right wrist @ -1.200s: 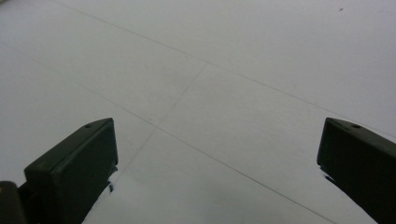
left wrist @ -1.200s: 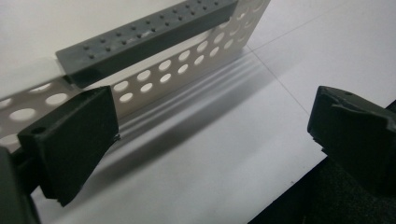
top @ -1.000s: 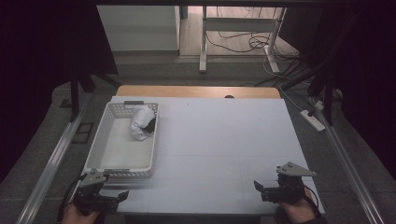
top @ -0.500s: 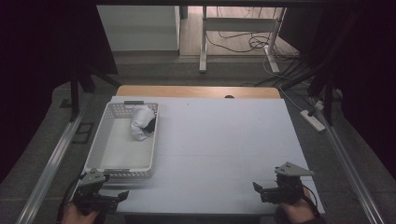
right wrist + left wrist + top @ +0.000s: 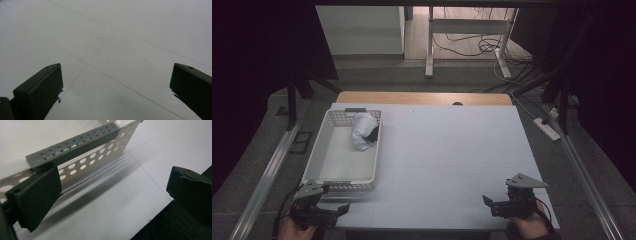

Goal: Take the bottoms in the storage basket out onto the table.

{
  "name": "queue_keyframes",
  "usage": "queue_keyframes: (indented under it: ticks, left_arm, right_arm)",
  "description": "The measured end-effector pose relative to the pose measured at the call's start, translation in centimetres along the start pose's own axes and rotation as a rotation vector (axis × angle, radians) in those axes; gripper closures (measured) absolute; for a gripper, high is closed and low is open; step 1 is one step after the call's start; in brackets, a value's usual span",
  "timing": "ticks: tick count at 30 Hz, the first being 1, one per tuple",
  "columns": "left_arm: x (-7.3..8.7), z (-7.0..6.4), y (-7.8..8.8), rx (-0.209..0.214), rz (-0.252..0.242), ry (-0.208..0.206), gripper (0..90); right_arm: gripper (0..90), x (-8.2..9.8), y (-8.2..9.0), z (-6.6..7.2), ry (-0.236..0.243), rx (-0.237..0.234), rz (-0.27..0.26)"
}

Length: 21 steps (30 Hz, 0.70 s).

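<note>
A white perforated basket [image 5: 314,162] stands at the table's left side, with a crumpled white and black cloth bundle [image 5: 363,131] in its far right corner. My left gripper [image 5: 337,210] hovers open at the table's near left corner, just in front of the basket's near wall. In the left gripper view the jaws stand wide apart, with the basket's wall [image 5: 100,155] and its grey handle strip [image 5: 75,145] close ahead. At the near right of the table my right gripper [image 5: 489,204] is open, its jaws spread over bare white table [image 5: 112,45].
The white table [image 5: 452,145] has a wooden strip [image 5: 422,98] along its far edge. Metal rails [image 5: 267,175] run along both sides. A power strip [image 5: 546,128] and cables lie on the floor at the right. Table legs [image 5: 430,45] stand behind.
Both grippers have drawn slightly back toward the near edge of the table. The basket and the cloth bundle have not moved.
</note>
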<state>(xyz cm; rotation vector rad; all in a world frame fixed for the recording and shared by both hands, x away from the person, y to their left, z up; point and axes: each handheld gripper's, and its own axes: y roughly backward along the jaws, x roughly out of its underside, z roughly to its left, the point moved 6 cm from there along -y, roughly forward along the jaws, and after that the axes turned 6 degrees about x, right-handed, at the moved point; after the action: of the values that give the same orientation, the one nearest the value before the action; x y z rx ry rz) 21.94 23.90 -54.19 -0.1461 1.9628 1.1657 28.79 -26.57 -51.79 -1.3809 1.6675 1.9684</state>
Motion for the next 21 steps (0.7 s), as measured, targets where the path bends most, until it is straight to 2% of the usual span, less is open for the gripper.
queue_keyframes:
  ticks: [4, 8, 21]
  left_arm:
    - [-0.2, -0.2, 0.1, 0.010, -0.004, -0.005, 0.0]
    - [-0.5, -0.4, 0.5, 0.001, -0.016, -0.018, 0.0]
    - [-1.0, -0.4, 1.2, -0.007, -0.042, -0.019, 0.0]
  right_arm:
    - [0.0, 0.0, 0.0, 0.1, 0.005, -0.002, 0.002]
    - [0.0, 0.0, -0.1, 0.1, 0.008, -0.001, 0.006]
    - [0.0, 0.0, -0.1, 0.1, 0.009, -0.001, 0.009]
